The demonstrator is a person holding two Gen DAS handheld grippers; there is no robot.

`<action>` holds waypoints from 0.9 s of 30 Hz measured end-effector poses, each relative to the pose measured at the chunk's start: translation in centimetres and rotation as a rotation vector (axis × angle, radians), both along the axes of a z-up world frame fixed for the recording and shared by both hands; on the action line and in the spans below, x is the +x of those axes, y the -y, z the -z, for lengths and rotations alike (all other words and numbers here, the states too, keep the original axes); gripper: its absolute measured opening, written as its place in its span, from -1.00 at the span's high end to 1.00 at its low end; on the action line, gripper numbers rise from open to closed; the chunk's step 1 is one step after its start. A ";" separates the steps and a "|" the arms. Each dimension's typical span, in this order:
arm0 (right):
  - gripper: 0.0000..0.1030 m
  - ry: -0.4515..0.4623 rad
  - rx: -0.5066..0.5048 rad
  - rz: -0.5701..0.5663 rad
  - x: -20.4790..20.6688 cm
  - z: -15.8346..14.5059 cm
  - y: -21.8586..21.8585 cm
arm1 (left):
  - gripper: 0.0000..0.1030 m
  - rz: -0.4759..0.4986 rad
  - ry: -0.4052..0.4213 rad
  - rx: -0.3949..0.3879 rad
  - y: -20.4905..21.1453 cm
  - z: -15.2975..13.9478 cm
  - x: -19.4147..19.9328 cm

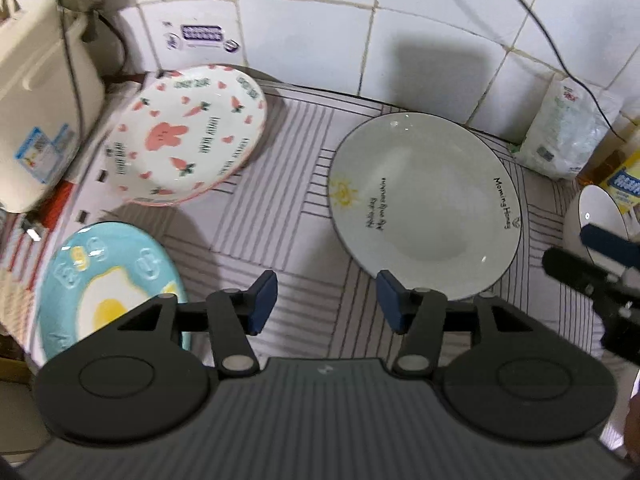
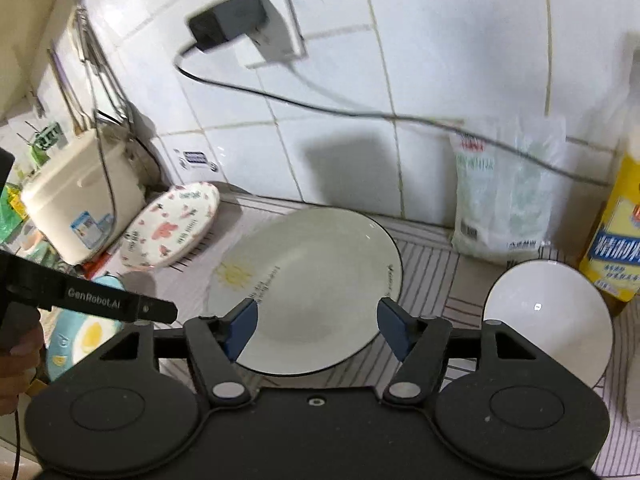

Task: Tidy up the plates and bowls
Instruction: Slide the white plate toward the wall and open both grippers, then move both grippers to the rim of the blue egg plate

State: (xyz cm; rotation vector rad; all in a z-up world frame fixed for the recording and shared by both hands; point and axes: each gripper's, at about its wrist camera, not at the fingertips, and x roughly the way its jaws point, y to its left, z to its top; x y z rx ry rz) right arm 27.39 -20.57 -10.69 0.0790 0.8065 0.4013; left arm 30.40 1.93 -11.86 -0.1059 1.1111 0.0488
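Observation:
A large white plate with a sun drawing (image 1: 424, 208) lies flat on the striped mat (image 1: 288, 184). My left gripper (image 1: 326, 284) hangs open above the mat just left of that plate's near rim, with nothing between its pads. My right gripper (image 2: 316, 312) is open above the near rim of the same plate (image 2: 312, 256) and is also empty. A rabbit-and-carrot plate (image 1: 188, 136) sits tilted at the back left. At the near left lies a blue fried-egg plate (image 1: 108, 280). A white bowl (image 2: 548, 312) stands right of the big plate.
A cream rice cooker (image 1: 36, 100) stands at the far left. A bag of white grains (image 2: 500, 192) and a yellow bottle (image 2: 616, 232) line the tiled wall on the right. A black cable (image 2: 320, 108) runs from a wall charger (image 2: 228, 24) across the tiles.

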 end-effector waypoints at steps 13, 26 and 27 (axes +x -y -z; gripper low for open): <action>-0.77 0.024 0.021 -0.108 -4.8 -5.0 -4.9 | -0.40 -0.013 0.073 0.033 -3.0 -4.5 -6.3; -0.79 0.072 0.000 -0.193 -10.2 -6.9 -9.7 | -0.74 -0.037 0.091 0.046 -6.1 -5.4 -12.9; -0.80 0.079 -0.002 -0.195 -10.7 -6.9 -9.9 | -0.76 -0.042 0.092 0.046 -6.4 -5.4 -13.4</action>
